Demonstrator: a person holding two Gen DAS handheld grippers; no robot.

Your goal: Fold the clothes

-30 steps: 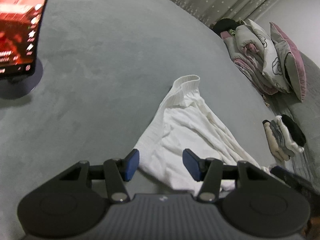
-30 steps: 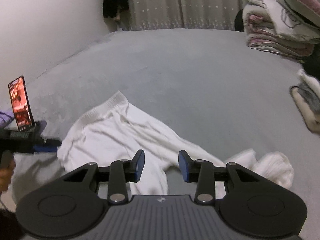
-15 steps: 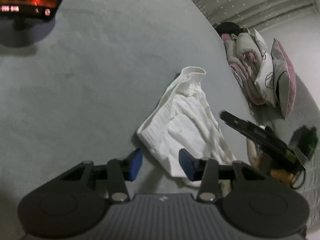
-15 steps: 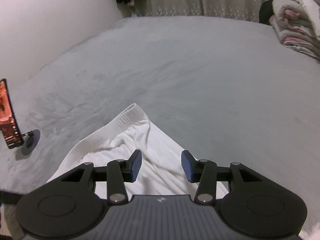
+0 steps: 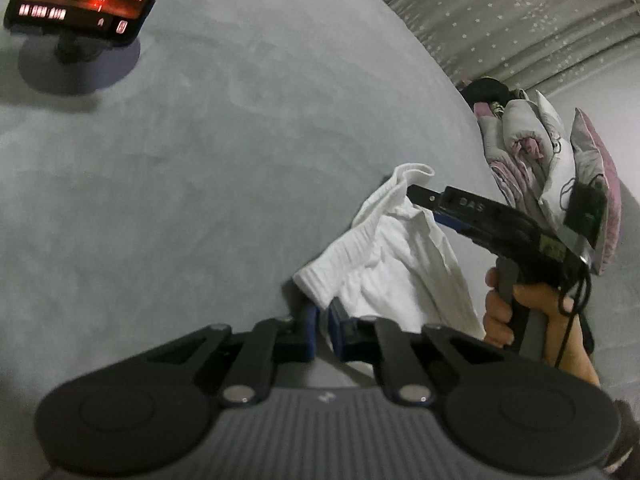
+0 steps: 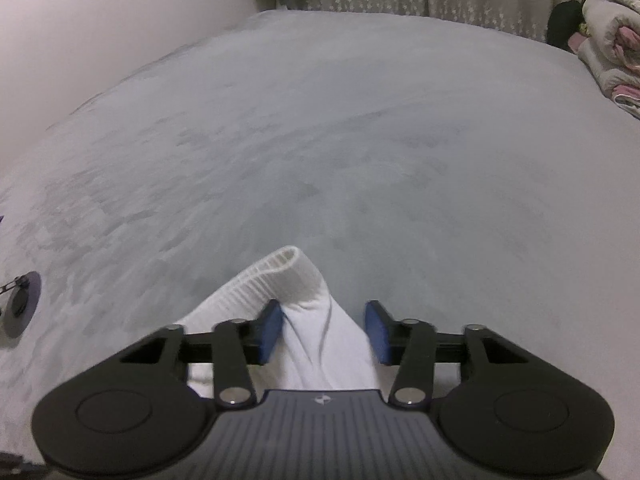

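Left wrist view shows the left gripper (image 5: 323,327) pinching one waistband corner of the soft, floppy white pants (image 5: 384,264) on the grey bed (image 5: 200,160), while the right gripper (image 6: 323,330) is wide around the other corner.

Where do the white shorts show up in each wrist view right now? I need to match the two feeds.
Left wrist: the white shorts lie right of centre on the grey bed, one waistband corner between the left gripper fingers.
Right wrist: the shorts sit bottom centre, with the ribbed waistband folded over just ahead of the open right gripper.
Shared landmark: the folded quilts by the curtain.
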